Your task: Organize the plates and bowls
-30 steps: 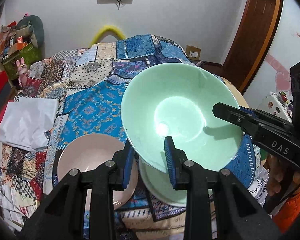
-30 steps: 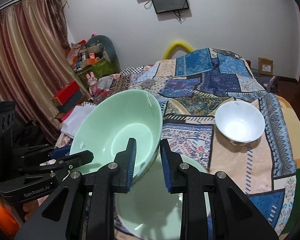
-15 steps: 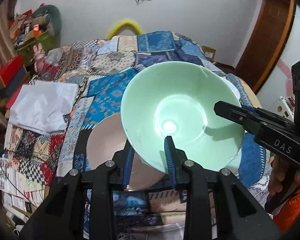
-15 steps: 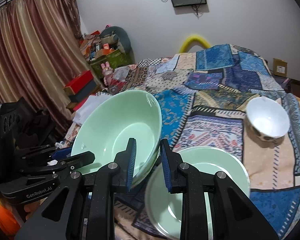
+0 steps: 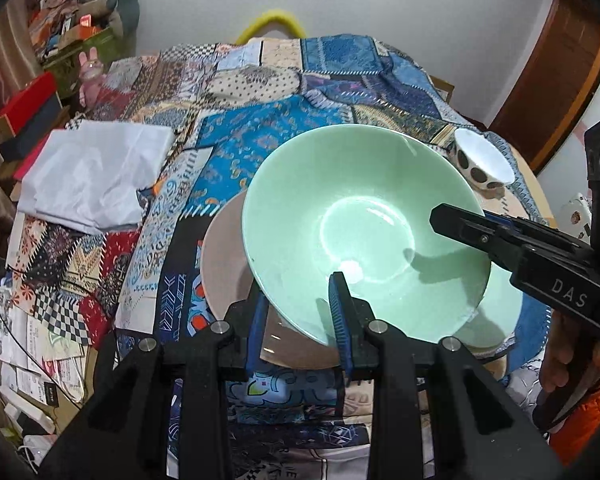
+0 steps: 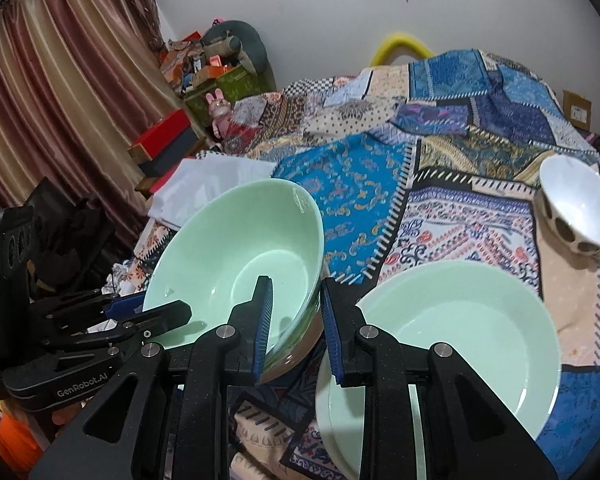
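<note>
A large pale green bowl (image 5: 364,216) hangs tilted above the patchwork cloth, held by its rim from two sides. My left gripper (image 5: 298,320) is shut on the near rim. My right gripper (image 6: 296,324) is shut on the opposite rim, and in the left wrist view its finger (image 5: 460,224) lies inside the bowl. A beige-pink plate (image 5: 224,256) lies under the bowl's left part. A pale green plate (image 6: 460,340) lies on the cloth to the right of the bowl. Further right stands a white bowl with dark dots (image 6: 580,212).
A folded white cloth (image 5: 96,176) lies at the left on the patchwork table cover (image 6: 360,184). Red and dark boxes (image 6: 164,144) stand by the curtain. Loose papers (image 5: 40,340) hang at the front left edge. A person's hand (image 5: 560,356) grips the right tool.
Both grippers have carried the green bowl left and down, away from above the green plate to above the beige-pink plate. Neither grip has altered.
</note>
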